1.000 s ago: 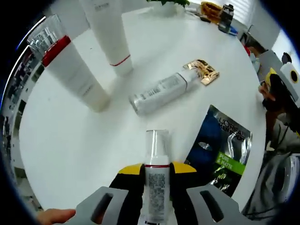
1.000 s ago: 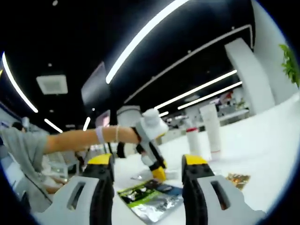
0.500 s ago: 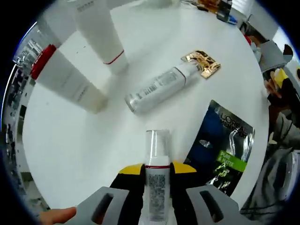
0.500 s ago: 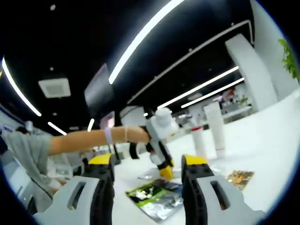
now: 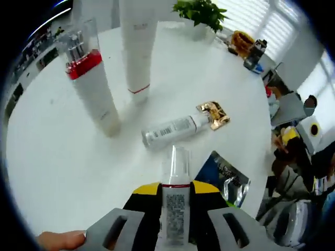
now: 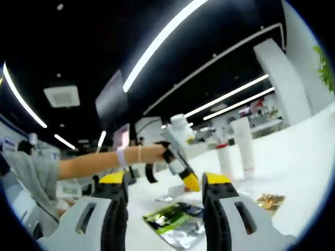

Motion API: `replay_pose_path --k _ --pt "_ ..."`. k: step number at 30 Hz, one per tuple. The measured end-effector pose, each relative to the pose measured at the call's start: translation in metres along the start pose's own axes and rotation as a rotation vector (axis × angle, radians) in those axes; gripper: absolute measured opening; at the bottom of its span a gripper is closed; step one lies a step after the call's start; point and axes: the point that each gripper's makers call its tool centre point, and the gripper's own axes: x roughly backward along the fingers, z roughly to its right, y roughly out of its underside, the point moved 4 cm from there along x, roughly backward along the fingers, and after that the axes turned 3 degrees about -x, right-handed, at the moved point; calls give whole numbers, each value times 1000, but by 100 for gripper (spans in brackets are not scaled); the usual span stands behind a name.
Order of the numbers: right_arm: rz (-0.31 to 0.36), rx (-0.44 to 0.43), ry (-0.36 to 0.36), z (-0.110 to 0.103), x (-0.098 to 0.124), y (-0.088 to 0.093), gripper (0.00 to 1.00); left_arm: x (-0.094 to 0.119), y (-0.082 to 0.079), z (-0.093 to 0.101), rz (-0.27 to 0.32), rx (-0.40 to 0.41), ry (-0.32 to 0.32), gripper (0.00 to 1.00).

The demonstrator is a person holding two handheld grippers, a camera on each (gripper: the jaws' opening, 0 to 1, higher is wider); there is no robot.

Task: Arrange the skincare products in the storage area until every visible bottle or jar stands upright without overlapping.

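Low in the left gripper view, left gripper [image 5: 175, 209] clamping a slim white pump bottle with clear cap [image 5: 175, 194], long axis running straight up the frame, cap leading. Looking light, rigid, slick; best gripped mid-body. Lying at centre, silver bottle with gold cap [image 5: 172, 129], cap pointing right.

Low in the right gripper view, right gripper [image 6: 164, 209] gaping, carrying nothing, hovering above the foil sachet [image 6: 175, 224].
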Motion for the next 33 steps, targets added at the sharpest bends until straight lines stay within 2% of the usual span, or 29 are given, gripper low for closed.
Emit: replay_pose_path --k 5,6,9,10,13,15,16,19,21,23,25,26,27,29,33 --pt "-3 -23 -14 0 -14 -3 56 25 -14 10 286 9 76 21" --pt "-2 -35 -23 0 -19 -4 56 32 -18 12 366 -1 95 21" --pt "-6 -58 -25 5 -33 -8 57 50 -25 17 506 2 164 21" --pt "-4 -65 -24 7 -38 -10 57 52 -26 17 520 1 171 21" --pt "9 -89 -31 13 -53 -18 55 64 -22 26 659 -4 241 21" --pt "16 -104 -43 15 -61 -22 50 69 -23 28 696 -19 276 21" --pt "27 -117 -53 18 -69 -25 48 72 -19 34 737 -31 305 21" --pt "51 -157 -83 25 -86 -30 46 79 -11 43 794 -41 379 21" --pt "54 -162 -128 27 -99 -29 46 80 -6 44 816 -61 382 21" --pt "54 -210 -175 26 -108 -27 46 80 -2 44 835 -87 381 21" --pt "32 -265 -188 26 -116 -20 46 75 5 41 842 -128 381 21" --pt "22 -266 -185 28 -120 -17 46 74 7 38 845 -127 379 21" --pt "11 -263 -185 29 -124 -13 46 70 11 34 863 -120 376 21" --pt "-24 -256 -181 30 -130 -4 46 69 12 28 907 -78 410 21" --pt "-90 -253 -204 27 -140 11 45 64 15 20 899 -67 446 21"
